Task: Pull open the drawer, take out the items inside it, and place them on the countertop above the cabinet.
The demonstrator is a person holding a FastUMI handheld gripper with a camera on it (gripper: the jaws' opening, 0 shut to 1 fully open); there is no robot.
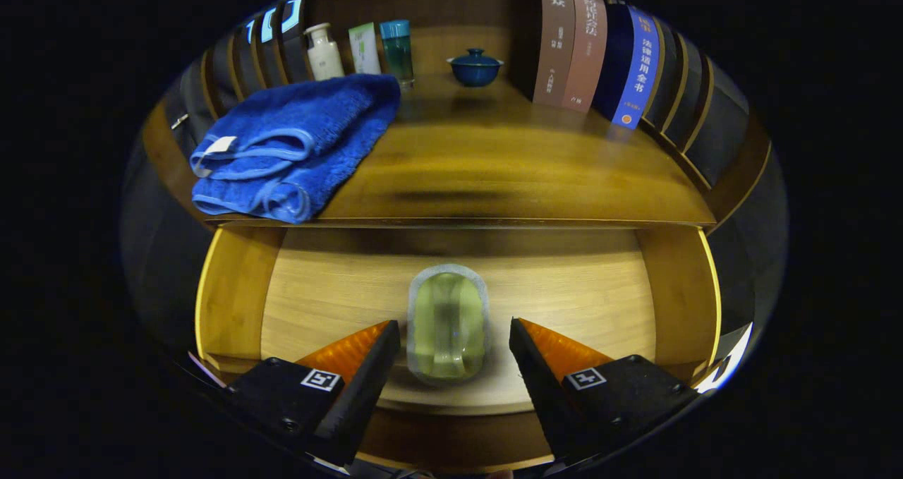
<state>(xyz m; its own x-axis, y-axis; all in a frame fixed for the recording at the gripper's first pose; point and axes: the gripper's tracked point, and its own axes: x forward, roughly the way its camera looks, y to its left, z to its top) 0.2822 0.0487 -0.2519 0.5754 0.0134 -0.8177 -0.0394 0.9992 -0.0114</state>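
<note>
Tool [455,338] is spread wide above the pulled-out drawer [233,288], its two fingers [367,366] pointing down into the compartment. Neither finger touches anything; nothing is held.

Item in drawer: one soap [447,324], an oval, translucent green bar in a clear wrapper, lies flat on the drawer floor. It sits between the fingers, with a gap on each side, and is about midway across the drawer's width. It appears to be the only item on the visible drawer floor.

Drawer: wooden, pale floor with yellower side walls, open far enough to expose most of the floor. Its rear part runs under the front edge of the surface [508,161] above.

Surface, beyond the tool: a folded blue towel [296,144] with a white tag rests at the left front corner, its fold slightly overhanging the edge. Behind it, along the back, stand a white bottle [324,51], a pale tube [364,47] and a teal bottle [397,50], close together in a row. A blue lidded bowl [475,68] stands apart to their right. A row of upright books [592,56] lines the right side, spines facing inward. The middle of the surface is bare wood, slightly blurred.
</note>
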